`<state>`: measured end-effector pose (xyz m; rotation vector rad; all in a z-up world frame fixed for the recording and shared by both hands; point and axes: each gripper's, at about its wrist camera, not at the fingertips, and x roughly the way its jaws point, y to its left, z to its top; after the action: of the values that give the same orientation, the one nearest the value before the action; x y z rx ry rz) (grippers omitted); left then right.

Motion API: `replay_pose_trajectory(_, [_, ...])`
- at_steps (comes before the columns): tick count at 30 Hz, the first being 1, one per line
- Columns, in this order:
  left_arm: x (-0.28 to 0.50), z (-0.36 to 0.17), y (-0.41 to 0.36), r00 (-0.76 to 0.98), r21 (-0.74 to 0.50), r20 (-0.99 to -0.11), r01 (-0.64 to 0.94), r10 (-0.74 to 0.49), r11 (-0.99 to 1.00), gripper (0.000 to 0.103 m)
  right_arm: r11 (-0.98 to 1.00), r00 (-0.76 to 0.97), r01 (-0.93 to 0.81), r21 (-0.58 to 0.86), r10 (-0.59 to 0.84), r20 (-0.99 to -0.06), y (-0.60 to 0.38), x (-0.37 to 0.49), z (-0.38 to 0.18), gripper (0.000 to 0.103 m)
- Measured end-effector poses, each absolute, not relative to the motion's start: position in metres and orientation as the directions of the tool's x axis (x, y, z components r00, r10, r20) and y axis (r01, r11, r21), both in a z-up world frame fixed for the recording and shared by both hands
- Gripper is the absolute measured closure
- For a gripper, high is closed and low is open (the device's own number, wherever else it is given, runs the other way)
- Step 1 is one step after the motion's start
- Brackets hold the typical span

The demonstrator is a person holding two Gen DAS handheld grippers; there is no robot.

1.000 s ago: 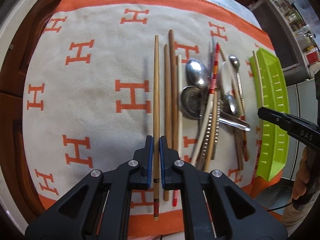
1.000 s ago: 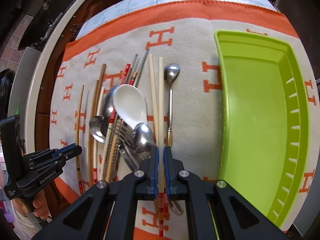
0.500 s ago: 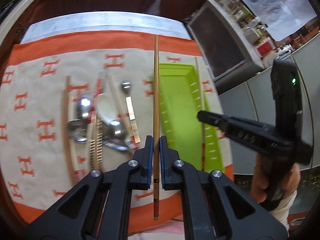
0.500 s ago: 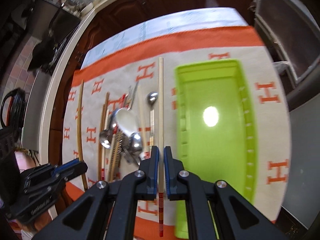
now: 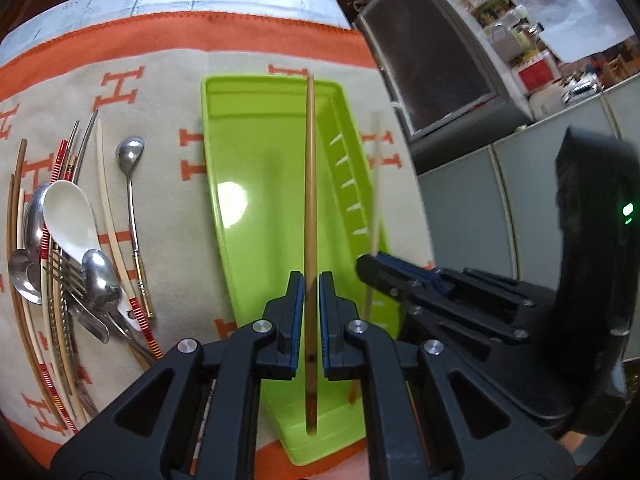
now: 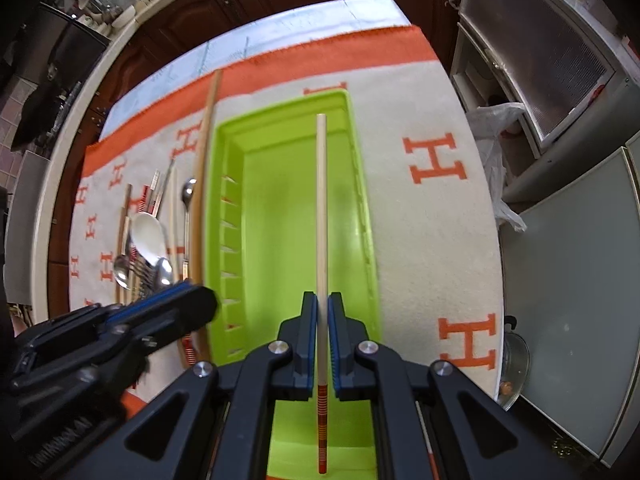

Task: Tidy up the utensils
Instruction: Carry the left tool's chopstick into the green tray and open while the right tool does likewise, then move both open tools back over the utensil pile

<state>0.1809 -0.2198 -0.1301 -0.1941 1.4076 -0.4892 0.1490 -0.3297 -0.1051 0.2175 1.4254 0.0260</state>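
my left hand-held gripper (image 5: 308,312) clamps a brown chopstick (image 5: 309,216) over the green tray (image 5: 256,152); my right hand-held gripper (image 6: 322,340) pinches a pale chopstick (image 6: 321,208) there too.

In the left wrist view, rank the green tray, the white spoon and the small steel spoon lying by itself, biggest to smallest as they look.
1. green tray, by far the largest.
2. white spoon, judged by its broad bowl.
3. small steel spoon: tiny bowl, though its thin handle runs longer than the white spoon's visible part.

Right gripper (image 6: 322,344) clamps pale chopstick (image 6: 321,216) over green tray (image 6: 280,200); left gripper (image 6: 192,300) alongside
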Motion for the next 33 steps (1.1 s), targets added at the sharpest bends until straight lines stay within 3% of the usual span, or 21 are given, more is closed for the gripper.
replay_pose_trajectory(3, [0.181,-0.14,-0.225,0.063,-0.379,-0.914,0.225,-0.401,0.898,0.096,0.981,0.148,0.115,0.158,0.14,-0.979,-0.332,0.147,-0.109,0.096])
replay_pose_trajectory(7, [0.179,-0.142,-0.224,0.06,-0.327,-0.936,0.222,-0.347,0.919,0.08,0.976,0.158,0.116,0.182,0.163,-0.974,-0.334,0.145,-0.109,0.095])
replay_pose_trajectory(9, [0.176,-0.138,-0.221,0.063,-0.328,-0.934,0.232,-0.35,0.916,0.078,0.975,0.165,0.12,0.188,0.167,-0.972,-0.334,0.143,-0.109,0.094])
replay_pose_trajectory(17, [0.161,-0.106,-0.198,0.112,-0.28,-0.94,0.287,-0.322,0.916,0.056,0.963,0.177,0.148,0.223,0.196,-0.965,-0.334,0.132,-0.109,0.083])
replay_pose_trajectory(26, [0.126,-0.065,-0.147,0.24,-0.218,-0.915,0.381,-0.324,0.898,0.055,0.955,0.208,0.121,0.272,0.244,-0.947,-0.314,0.115,-0.093,0.082])
replay_pose_trajectory(33, [0.123,-0.043,-0.075,0.237,-0.251,-0.914,0.311,-0.331,0.917,0.055,0.951,0.239,0.064,0.302,0.28,-0.93,-0.287,0.104,-0.074,0.082])
